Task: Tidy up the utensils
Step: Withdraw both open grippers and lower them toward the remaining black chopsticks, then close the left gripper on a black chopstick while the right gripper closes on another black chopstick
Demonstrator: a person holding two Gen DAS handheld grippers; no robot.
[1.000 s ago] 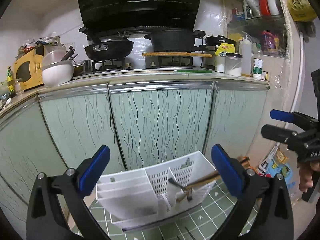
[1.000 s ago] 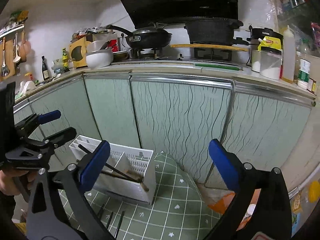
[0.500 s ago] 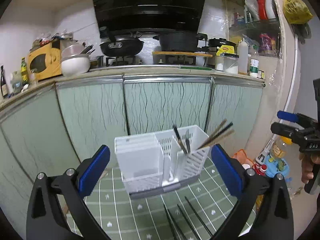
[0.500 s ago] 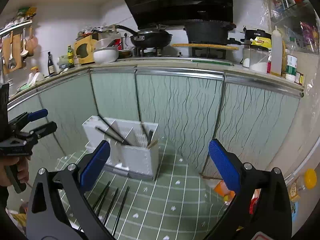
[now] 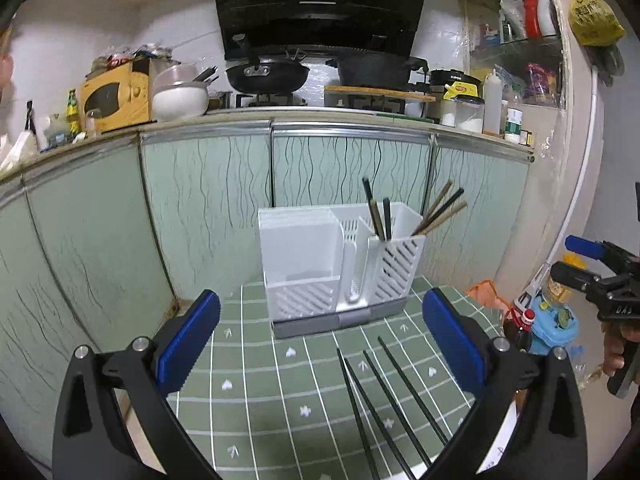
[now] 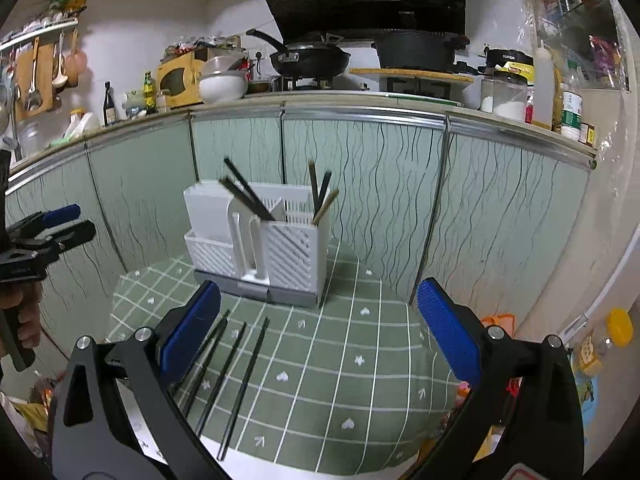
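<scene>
Since a second ago the white slotted plastic utensil caddy [image 5: 340,264] has gone from lying tipped on its side to standing upright on the green grid-patterned mat [image 5: 272,392], and both wrist views have pulled back and tilted down, so the loose sticks on the mat now show.

Left gripper [image 5: 320,344]: jaws wide, nothing between the blue pads. Right gripper [image 6: 318,326]: same, wide and empty. Each hangs above the near part of the mat, well short of the caddy.

The caddy sits at the far side of the mat, near the pale green cabinet doors [image 5: 208,208]. Its right-hand compartments already hold a handful of dark and tan chopsticks [image 5: 436,210], leaning out over the rim. The solid-walled left compartment looks empty from here, though I can't see its bottom.

Still to sort: the loose black chopsticks [image 6: 228,376] lying flat on the mat in front of the caddy, roughly parallel, close together. The left view shows three or four; I can't count exactly where they run under the fingers.

My read: between picks, partway through loading. Next move calls for dropping one gripper low over the sticks, jaws across a single shaft near mid-length, and closing without dragging its neighbours. They are thin, flat on soft cloth and tightly spaced, so a clean single grab is the hard part. The right gripper looks nearest.
</scene>
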